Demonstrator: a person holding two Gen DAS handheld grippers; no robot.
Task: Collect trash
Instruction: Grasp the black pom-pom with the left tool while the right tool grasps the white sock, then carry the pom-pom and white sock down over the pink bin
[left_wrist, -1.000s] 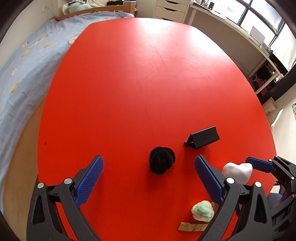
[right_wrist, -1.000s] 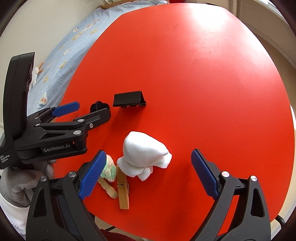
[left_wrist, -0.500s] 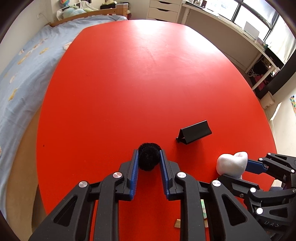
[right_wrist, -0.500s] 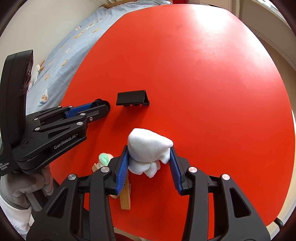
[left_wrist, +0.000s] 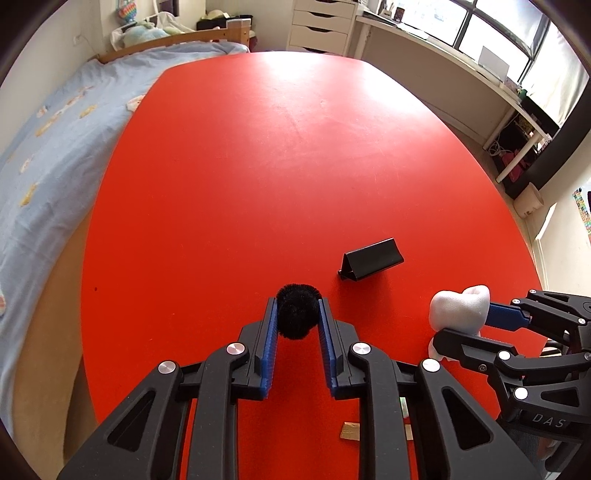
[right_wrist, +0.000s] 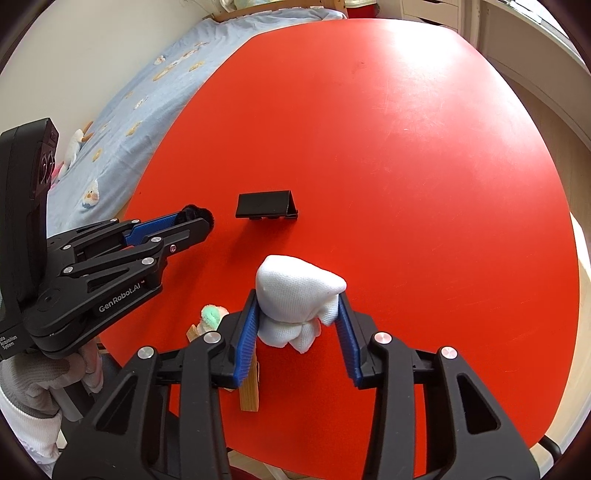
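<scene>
My left gripper (left_wrist: 296, 314) is shut on a black fuzzy ball (left_wrist: 297, 312), held just above the red table (left_wrist: 258, 166); it also shows in the right wrist view (right_wrist: 195, 219). My right gripper (right_wrist: 297, 314) is shut on a white cloth wad (right_wrist: 295, 299), which also shows in the left wrist view (left_wrist: 460, 310). A green and white fuzzy ball (right_wrist: 211, 315) and a wooden clothespin (right_wrist: 249, 391) lie on the table under my right gripper's left finger.
A black folded stand (right_wrist: 266, 205) lies on the table beyond both grippers, seen too in the left wrist view (left_wrist: 371, 258). A bed with a light blue cover (left_wrist: 44, 147) runs along the table's left side. The table's near edge is close below.
Both grippers went from wide open to shut, the left on the black fuzzy ball, the right on the white cloth wad. Both objects now sit slightly raised.
</scene>
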